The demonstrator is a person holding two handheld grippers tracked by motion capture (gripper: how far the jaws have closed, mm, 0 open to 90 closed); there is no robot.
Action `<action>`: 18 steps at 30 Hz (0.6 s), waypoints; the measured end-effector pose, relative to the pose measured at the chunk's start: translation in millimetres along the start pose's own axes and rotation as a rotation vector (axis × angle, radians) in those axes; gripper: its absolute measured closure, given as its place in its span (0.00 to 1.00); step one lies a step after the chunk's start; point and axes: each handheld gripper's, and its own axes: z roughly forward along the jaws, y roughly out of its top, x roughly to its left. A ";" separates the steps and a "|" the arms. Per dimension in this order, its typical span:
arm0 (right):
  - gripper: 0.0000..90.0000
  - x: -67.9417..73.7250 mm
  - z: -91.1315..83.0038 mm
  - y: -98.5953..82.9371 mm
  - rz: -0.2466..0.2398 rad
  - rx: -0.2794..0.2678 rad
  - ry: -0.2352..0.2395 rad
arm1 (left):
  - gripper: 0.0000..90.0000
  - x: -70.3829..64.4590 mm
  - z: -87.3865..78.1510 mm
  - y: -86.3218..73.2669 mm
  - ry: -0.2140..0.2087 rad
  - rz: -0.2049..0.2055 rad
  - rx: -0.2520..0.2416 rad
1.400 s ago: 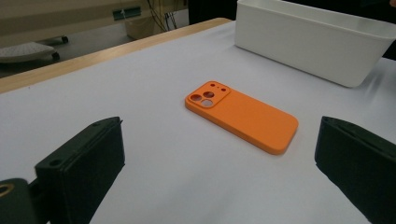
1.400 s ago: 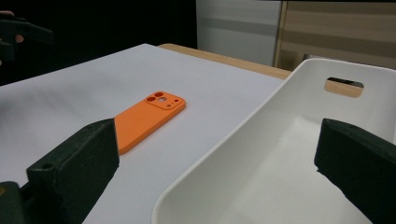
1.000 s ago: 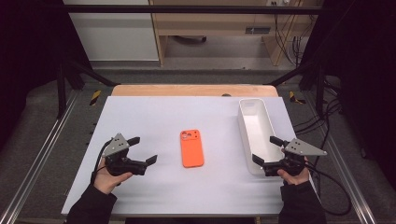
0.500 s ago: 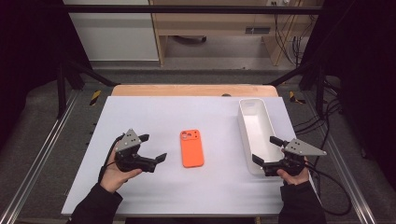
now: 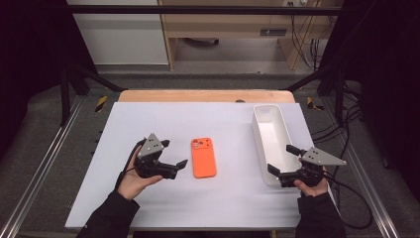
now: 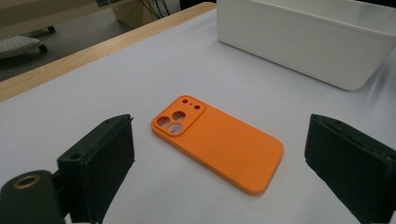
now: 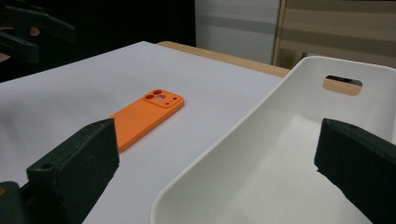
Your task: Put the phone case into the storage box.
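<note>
Currently left gripper [image 5: 177, 153] sits at 9 o'clock of the orange phone case [image 5: 203, 157], just beside it, jaws spread wide and not touching anything. Left gripper view has the case [image 6: 219, 140] framed between both jaws, so the hand looks lined up for a grab across the case's width. Case lies flat, camera cutout facing up and pointing to 12 o'clock, mid-table on the white mat [image 5: 163, 119]. Lying that flat leaves little edge to pinch; my guess is the jaws need to drop low and close on the long sides.

Right gripper [image 5: 283, 160] is also released, holding nothing, jaws straddling the near wall of the white bin [image 5: 262, 134] at 3 o'clock of the case. Right gripper view looks straight into the bin [image 7: 280, 158], which is empty. Probably parked there to steady the bin as the drop target, though no contact is clear.
</note>
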 end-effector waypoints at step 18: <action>0.00 0.0 0.0 0.0 -0.001 -0.001 0.003 | 0.24 -14.8 26.8 15.2 -0.018 0.045 0.007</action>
